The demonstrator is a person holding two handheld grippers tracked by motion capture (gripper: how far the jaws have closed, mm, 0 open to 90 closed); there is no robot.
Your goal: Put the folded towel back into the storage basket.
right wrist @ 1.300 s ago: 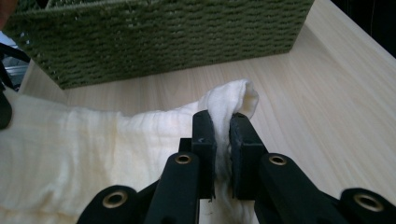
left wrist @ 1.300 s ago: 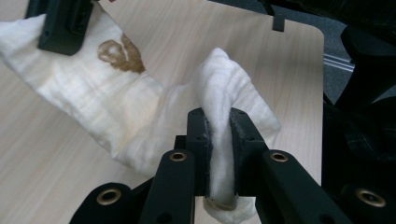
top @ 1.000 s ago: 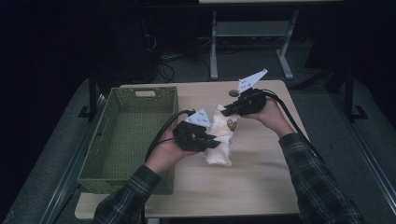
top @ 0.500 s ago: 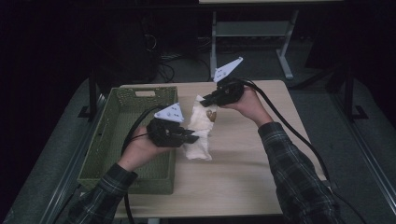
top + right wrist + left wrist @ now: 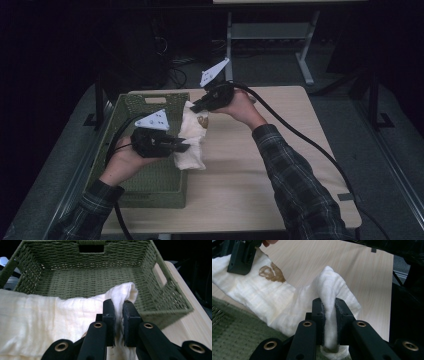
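Observation:
A folded white cloth (image 5: 192, 140) with a small brown print hangs between both grippers, over the right rim of the green woven basket (image 5: 131, 107). My left gripper (image 5: 183, 146) is shut on the near end of the cloth (image 5: 329, 290). My right gripper (image 5: 196, 106) is shut on the far end, where a fold of the cloth (image 5: 122, 291) bulges above its jaws. In the right gripper view the basket (image 5: 87, 277) lies open just beyond. The brown print (image 5: 272, 272) faces the left gripper's camera, beside the right gripper's fingers (image 5: 240, 257).
The light wooden table (image 5: 280, 150) stretches to the right of the basket. A second table's metal legs (image 5: 305, 50) stand behind on the dark floor. Cables trail from both grippers across the table.
Both grippers have carried the cloth leftward from the table's middle to the basket's right rim. Both stay shut on it.

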